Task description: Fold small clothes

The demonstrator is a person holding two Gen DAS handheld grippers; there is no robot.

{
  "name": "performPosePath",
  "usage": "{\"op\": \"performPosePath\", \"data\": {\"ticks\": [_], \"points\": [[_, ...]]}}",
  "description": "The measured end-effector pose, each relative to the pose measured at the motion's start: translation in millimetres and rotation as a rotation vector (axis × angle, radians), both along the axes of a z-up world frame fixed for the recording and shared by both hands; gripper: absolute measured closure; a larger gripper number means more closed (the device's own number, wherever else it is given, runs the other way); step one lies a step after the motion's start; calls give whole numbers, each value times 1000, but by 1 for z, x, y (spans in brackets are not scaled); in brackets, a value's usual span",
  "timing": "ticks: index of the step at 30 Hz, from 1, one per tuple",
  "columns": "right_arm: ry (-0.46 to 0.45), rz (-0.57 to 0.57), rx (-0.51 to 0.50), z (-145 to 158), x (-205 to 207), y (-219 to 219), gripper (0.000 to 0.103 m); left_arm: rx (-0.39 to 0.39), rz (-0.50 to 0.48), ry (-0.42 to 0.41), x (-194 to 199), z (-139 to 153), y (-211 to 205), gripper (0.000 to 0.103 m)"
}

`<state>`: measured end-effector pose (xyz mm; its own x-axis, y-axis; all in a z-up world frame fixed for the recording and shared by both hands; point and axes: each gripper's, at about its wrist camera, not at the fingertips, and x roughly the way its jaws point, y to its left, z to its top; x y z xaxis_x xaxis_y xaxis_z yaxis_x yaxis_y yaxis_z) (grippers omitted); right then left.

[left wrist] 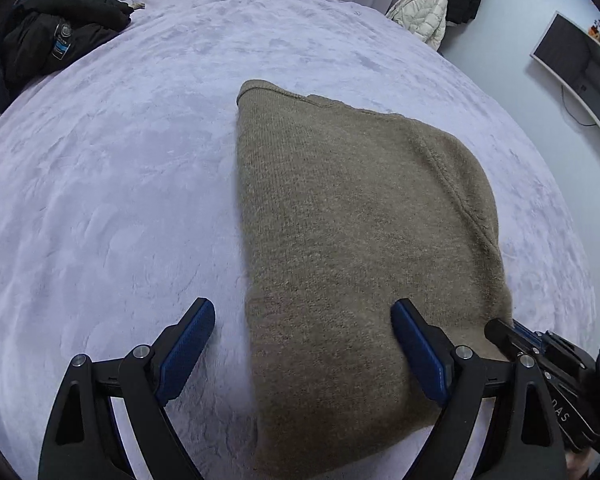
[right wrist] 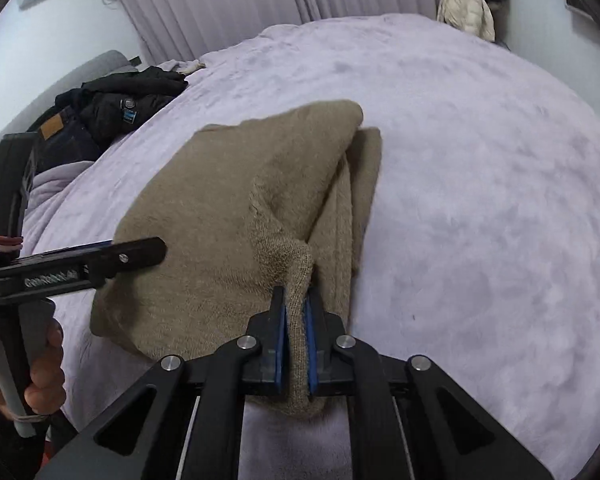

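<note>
A tan knitted sweater (left wrist: pixel 352 216) lies folded on the lilac bedspread (left wrist: pixel 100 200); it also shows in the right wrist view (right wrist: pixel 220 208). My left gripper (left wrist: pixel 302 312) is open, its blue pads straddling the sweater's near left edge just above it. My right gripper (right wrist: pixel 296 300) is shut on a bunched fold of the sweater at its near right corner, lifting it slightly. The right gripper's tip (left wrist: pixel 500 330) shows at the sweater's right edge in the left wrist view. The left gripper (right wrist: pixel 140 252) shows from the side in the right wrist view, over the sweater's left part.
A pile of black clothes (left wrist: pixel 56 36) lies at the bed's far left corner, also in the right wrist view (right wrist: pixel 120 108). A white padded jacket (left wrist: pixel 424 12) hangs beyond the far right. A monitor (left wrist: pixel 580 68) is on the right wall. Curtains (right wrist: pixel 220 4) stand behind the bed.
</note>
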<state>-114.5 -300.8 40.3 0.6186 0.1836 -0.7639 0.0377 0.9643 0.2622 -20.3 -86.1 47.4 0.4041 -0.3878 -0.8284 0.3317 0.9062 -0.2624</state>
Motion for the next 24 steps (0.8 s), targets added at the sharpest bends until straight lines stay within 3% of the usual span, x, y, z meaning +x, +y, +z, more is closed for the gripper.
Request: {"op": "performPosePath", "data": {"ticks": [3,4,5,6,7,9,11,14,16,19,21,22,24], "points": [[-35,4,0,3,-17,-3,92,-49,-23,-66,-5,-7,4,11],[-42,0,-7,9,-21,-4,90,-58,-21,-82,-6,-11,4,0],[-57,-13,-25,16,-23,-5,87,-70,-5,-94,-6,-16,5,0],[-84,-37,-50,26,-25,-7,73,-104,-7,-96,-6,-22,7,0],[-114,-62,-79,36,-24,-8,46,-129,-5,-98,-7,-26,9,0],[-182,-97,-133,55,-23,-7,13,-172,5,-113,-8,-31,15,0],[-232,-85,-181,69,-15,2,14,-186,6,-131,-10,-32,17,0],[-211,-14,-245,74,18,27,27,-191,6,-144,-12,-32,18,0],[-158,66,-167,63,45,35,36,-204,8,-141,-12,-33,21,0],[-2,154,11,32,83,31,44,-227,14,-129,-12,-35,26,0],[8,63,-59,19,89,10,48,-241,9,-126,-12,-34,28,0],[28,1,-86,14,90,-5,60,-238,8,-129,-13,-34,28,0],[54,-60,-70,12,83,-24,58,-232,12,-133,-13,-34,29,0]]}}
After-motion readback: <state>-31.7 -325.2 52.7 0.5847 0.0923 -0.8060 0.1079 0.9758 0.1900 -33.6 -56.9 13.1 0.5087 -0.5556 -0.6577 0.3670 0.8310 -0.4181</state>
